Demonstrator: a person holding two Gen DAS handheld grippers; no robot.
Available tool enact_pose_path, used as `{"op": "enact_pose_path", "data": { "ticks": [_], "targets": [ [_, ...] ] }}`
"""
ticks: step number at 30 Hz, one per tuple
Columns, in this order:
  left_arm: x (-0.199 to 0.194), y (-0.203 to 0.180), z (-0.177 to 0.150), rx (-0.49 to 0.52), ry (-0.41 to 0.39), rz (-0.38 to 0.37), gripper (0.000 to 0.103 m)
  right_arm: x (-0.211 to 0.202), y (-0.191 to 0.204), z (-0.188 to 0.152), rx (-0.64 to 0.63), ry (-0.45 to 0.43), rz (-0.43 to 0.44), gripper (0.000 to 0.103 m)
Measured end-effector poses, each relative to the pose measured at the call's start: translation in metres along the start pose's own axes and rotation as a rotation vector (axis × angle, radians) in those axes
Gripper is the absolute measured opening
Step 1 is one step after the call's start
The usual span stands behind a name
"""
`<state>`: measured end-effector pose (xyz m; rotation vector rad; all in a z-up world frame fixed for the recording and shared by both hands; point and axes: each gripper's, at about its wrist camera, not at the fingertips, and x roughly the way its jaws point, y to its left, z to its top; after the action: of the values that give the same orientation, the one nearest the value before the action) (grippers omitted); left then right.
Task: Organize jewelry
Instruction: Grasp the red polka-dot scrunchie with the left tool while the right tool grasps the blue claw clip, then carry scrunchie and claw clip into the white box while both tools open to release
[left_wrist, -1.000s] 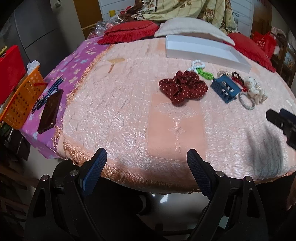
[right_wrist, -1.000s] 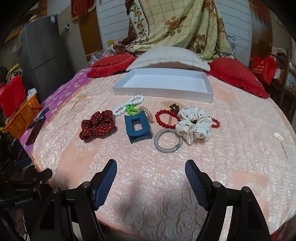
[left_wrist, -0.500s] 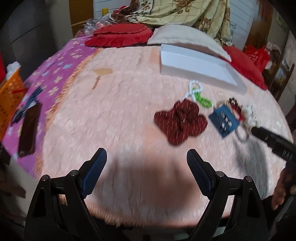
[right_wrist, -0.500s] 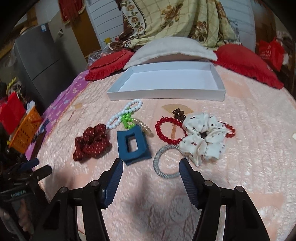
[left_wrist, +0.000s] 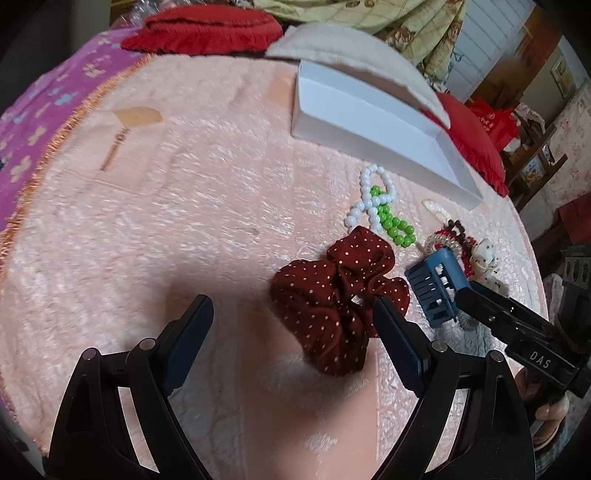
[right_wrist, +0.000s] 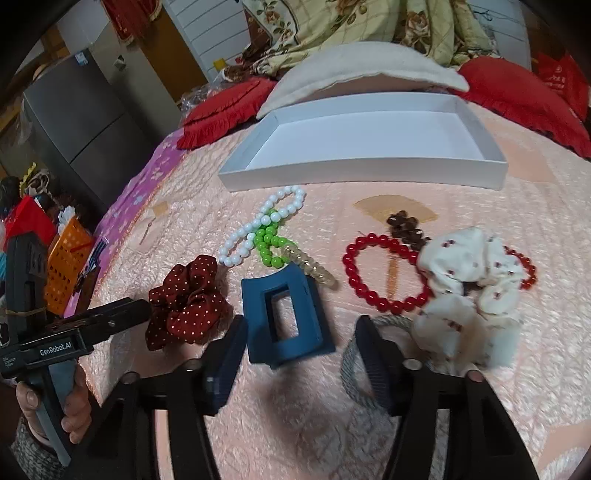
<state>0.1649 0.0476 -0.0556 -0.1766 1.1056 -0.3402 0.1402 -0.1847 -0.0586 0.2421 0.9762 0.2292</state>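
Soft, even indoor light falls across the pink bedspread (left_wrist: 184, 229), with no harsh glare. Broad, diffuse shadows pool beneath both grippers near the bottom of each view. Fisheye distortion bows the bed into a dome, and black vignetting rings the corners. Motion blur smears the white box (left_wrist: 369, 122) in the left view and the cream scrunchie (right_wrist: 469, 295) in the right.
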Motion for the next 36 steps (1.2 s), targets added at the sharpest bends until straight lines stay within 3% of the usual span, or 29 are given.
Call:
{"op": "enact_pose_path", "data": {
  "ticks": [1, 3, 4, 5, 6, 7, 15, 18, 22, 23, 27, 29, 31, 36],
  "targets": [
    [0.004, -0.002, 0.001, 0.004, 0.009, -0.003, 0.087, 0.004, 0.002, 0.001, -0.005, 0.006, -0.005, 0.05],
    [0.01, -0.007, 0.001, 0.02, 0.028, 0.001, 0.071, 0.007, 0.003, 0.002, -0.008, 0.005, -0.008, 0.046],
    [0.012, -0.011, 0.001, 0.036, 0.026, 0.034, 0.056, 0.008, 0.002, 0.003, -0.006, 0.004, -0.004, 0.04],
    [0.012, -0.014, 0.001, 0.046, 0.025, 0.054, 0.025, 0.008, 0.002, 0.004, -0.004, 0.007, 0.005, 0.034],
    [0.014, -0.016, 0.0, 0.049, 0.048, 0.044, 0.01, 0.009, 0.002, 0.004, -0.004, 0.012, 0.012, 0.023],
    [0.016, -0.018, 0.0, 0.043, 0.073, 0.026, 0.007, 0.01, 0.002, 0.004, -0.007, 0.022, 0.009, 0.014],
    [-0.037, -0.038, -0.014, 0.116, -0.03, 0.051, 0.007, -0.007, 0.008, -0.009, -0.009, 0.038, 0.133, 0.012],
    [-0.055, -0.039, -0.014, 0.124, -0.054, 0.04, 0.007, -0.013, 0.005, -0.012, 0.073, 0.088, 0.297, 0.012],
    [-0.064, -0.029, -0.007, 0.075, -0.053, 0.007, 0.007, 0.002, -0.021, -0.018, 0.352, 0.175, 0.638, 0.012],
    [-0.065, -0.029, -0.006, 0.065, -0.055, 0.001, 0.007, 0.004, -0.026, -0.019, 0.401, 0.175, 0.661, 0.012],
    [-0.075, -0.023, -0.006, 0.055, -0.074, 0.013, 0.007, -0.002, -0.052, -0.018, 0.506, 0.089, 0.648, 0.012],
    [-0.076, -0.022, -0.005, 0.051, -0.079, 0.015, 0.007, 0.003, -0.046, -0.021, 0.465, 0.142, 0.592, 0.012],
    [-0.077, -0.02, -0.004, 0.047, -0.086, 0.02, 0.007, 0.008, -0.033, -0.027, 0.424, 0.187, 0.602, 0.012],
    [-0.081, -0.019, 0.001, 0.045, -0.087, 0.026, 0.007, 0.002, -0.013, -0.017, 0.327, 0.151, 0.559, 0.012]
  ]
}}
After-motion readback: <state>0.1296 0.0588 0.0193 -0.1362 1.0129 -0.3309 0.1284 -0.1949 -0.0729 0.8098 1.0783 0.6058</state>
